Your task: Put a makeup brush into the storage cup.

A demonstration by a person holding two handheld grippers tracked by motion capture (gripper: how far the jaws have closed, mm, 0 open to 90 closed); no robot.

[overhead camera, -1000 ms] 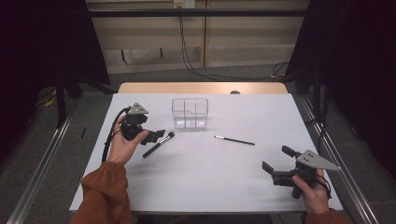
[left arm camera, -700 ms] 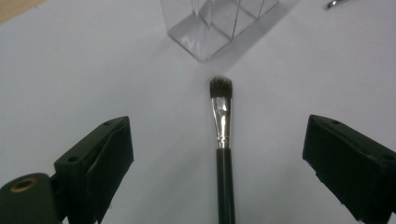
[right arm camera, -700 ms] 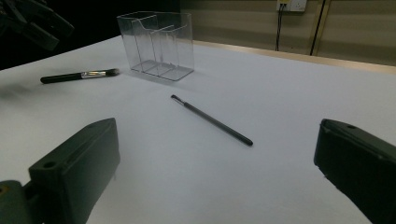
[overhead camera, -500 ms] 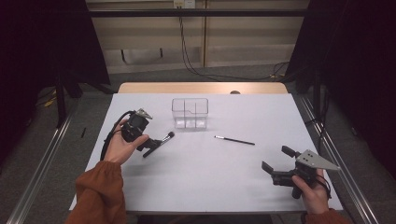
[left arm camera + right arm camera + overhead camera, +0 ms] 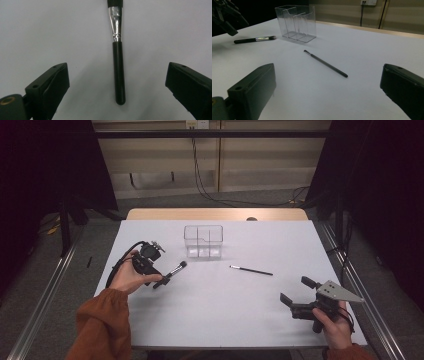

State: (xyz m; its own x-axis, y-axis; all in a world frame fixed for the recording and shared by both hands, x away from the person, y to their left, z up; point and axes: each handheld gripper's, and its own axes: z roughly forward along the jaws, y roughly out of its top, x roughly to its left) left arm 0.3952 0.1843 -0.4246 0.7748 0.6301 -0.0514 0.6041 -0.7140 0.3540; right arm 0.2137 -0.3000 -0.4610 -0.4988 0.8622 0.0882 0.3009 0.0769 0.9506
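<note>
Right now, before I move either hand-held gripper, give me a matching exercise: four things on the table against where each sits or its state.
Things:
1. thick brush
2. thin brush
3. clear organiser
4. right hand-held gripper

Places or states:
A. open, at the table's near right corner
B. standing upright near the far middle
C. lying between the open jaws of the left hand-held gripper
D. lying alone at mid-table, right of the organiser

Pairs: 1-C, 2-D, 3-B, 4-A
</note>
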